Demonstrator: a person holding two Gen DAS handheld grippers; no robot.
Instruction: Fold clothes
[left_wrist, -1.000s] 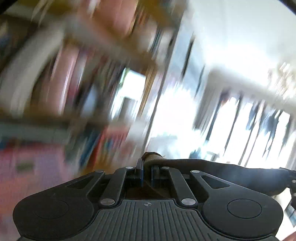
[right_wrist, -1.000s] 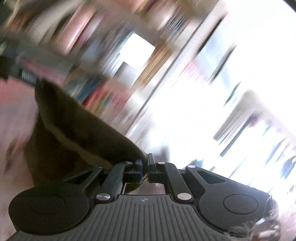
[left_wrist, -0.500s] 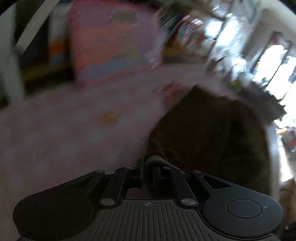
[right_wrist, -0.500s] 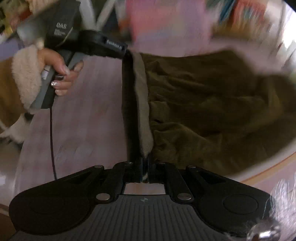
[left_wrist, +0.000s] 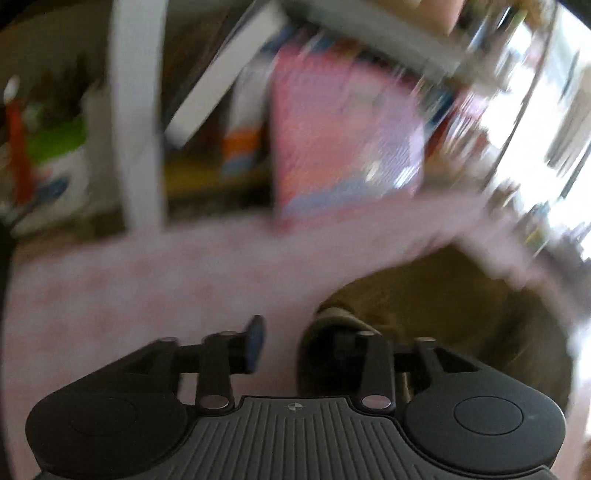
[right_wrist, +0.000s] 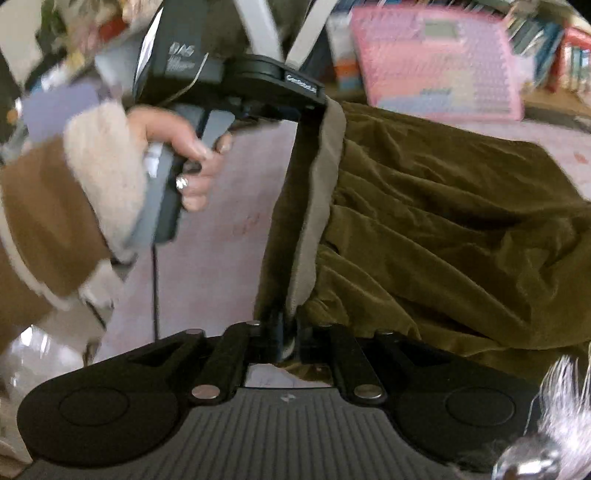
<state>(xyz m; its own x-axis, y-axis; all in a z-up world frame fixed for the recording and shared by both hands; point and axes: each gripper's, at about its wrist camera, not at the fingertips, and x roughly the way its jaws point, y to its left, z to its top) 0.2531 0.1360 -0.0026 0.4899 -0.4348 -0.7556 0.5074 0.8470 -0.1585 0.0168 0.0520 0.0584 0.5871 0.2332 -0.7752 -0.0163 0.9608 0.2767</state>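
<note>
My two claws have an olive-brown garment (right_wrist: 443, 221) laid on the pink tabletop (right_wrist: 221, 229), w/ its pale-lined edge (right_wrist: 317, 206) stretched between them; I judge one fold just laid, more folding left. Left claw (left_wrist: 291, 339) is opening, cloth lying against one finger only; right claw (right_wrist: 284, 343) is opening too, edge btwn its fingers. Bare pink surface lies left of the edge; shelves and a pink box (right_wrist: 436, 62) crowd the far side.

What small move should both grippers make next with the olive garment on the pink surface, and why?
Probably back both off: the left gripper and right gripper have jaws opening, and the olive garment already lies on the pink surface; its band edge remains between the right jaws.
</note>
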